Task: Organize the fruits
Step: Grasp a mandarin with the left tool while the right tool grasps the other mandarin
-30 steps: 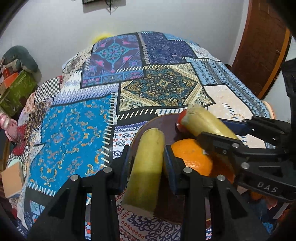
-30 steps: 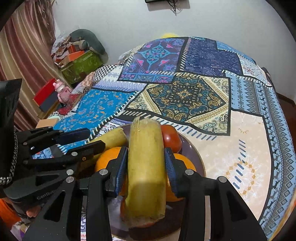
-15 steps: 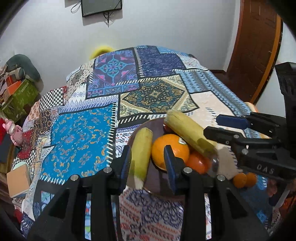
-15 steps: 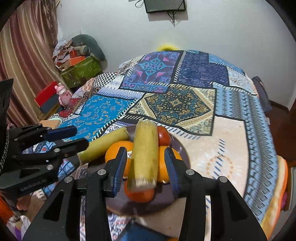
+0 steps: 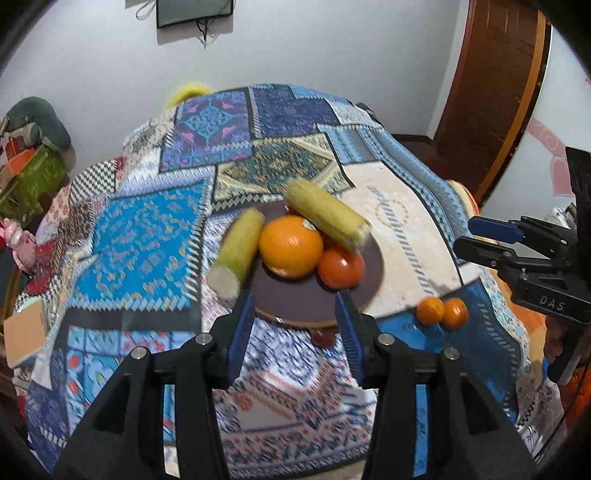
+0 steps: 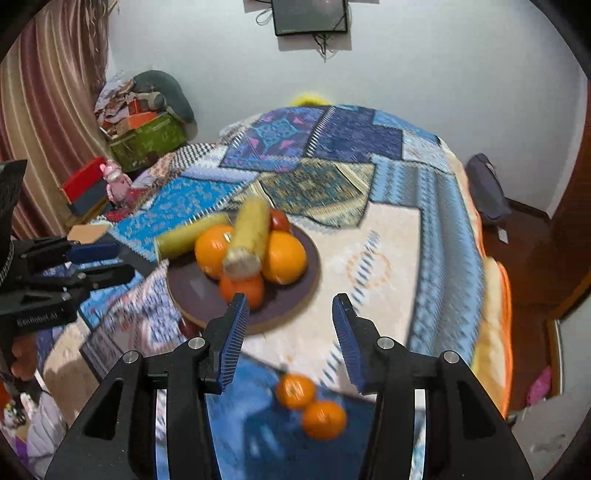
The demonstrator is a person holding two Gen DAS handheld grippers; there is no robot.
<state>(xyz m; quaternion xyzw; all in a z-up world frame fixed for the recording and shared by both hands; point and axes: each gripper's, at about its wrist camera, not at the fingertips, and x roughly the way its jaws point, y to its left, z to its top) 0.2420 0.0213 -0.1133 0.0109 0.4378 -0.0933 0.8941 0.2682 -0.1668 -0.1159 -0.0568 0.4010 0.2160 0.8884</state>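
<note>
Left wrist view has the left tongs (image 5: 293,328) nearest, their blue-padded jaws parted and bare after just opening further, nothing between them. Just past the tips lies a dark round plate (image 5: 295,299) on a patchwork quilt (image 5: 144,240) that covers a bed. On the plate sit a big orange (image 5: 290,245), a red tomato (image 5: 340,266) touching it on the right, and a corn cob (image 5: 327,214) lying across the fruit behind. A second corn cob (image 5: 236,253) leans on the plate's left rim, its cut end overhanging the quilt. Two small mandarins (image 5: 441,312) touch each other on the quilt right of the plate.

Right wrist view shows the right tongs (image 6: 290,341) likewise gaping with nothing held, having also just widened; the mandarins lie closest below them, the plate beyond and to the left. Farther off, a green box (image 6: 147,142) sits by a striped curtain (image 6: 48,110), and a dark screen (image 6: 310,16) hangs on the white wall.
</note>
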